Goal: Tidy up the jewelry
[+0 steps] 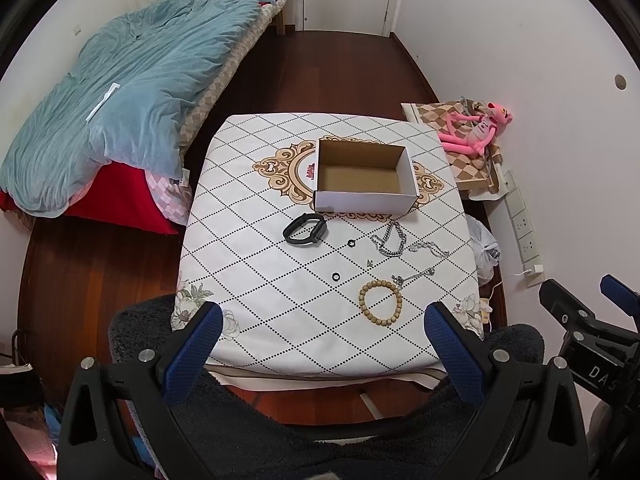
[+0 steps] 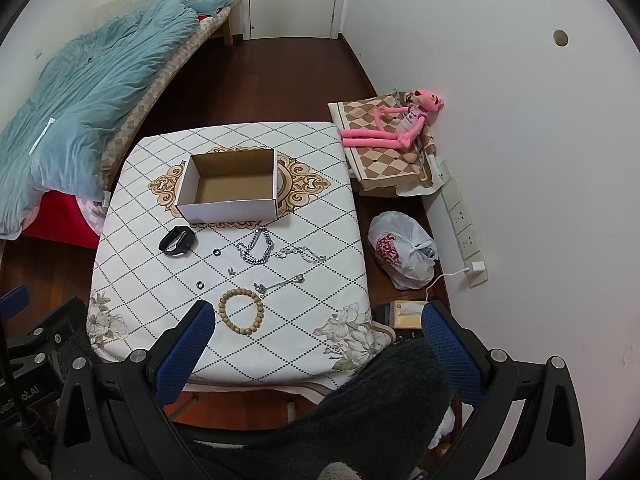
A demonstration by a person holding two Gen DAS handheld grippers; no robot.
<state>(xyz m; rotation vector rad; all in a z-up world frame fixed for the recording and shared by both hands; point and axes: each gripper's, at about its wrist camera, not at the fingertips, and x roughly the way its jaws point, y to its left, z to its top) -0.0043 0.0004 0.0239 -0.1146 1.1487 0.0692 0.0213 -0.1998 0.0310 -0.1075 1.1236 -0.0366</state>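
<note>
Left hand-held gripper point(image 1: 324, 316) raised, spread, right hand-held gripper point(image 2: 319, 316) likewise

Your right claw point(image 2: 320, 332) gapes wide above the tabletop point(image 2: 160, 280); bead bracelet point(image 2: 241, 311) at ten o'clock.

Tablecloth point(image 1: 256, 280) white, black dotted diamonds; bracelet point(image 1: 380, 303) tan beads; plush point(image 1: 476, 128) pink.
</note>
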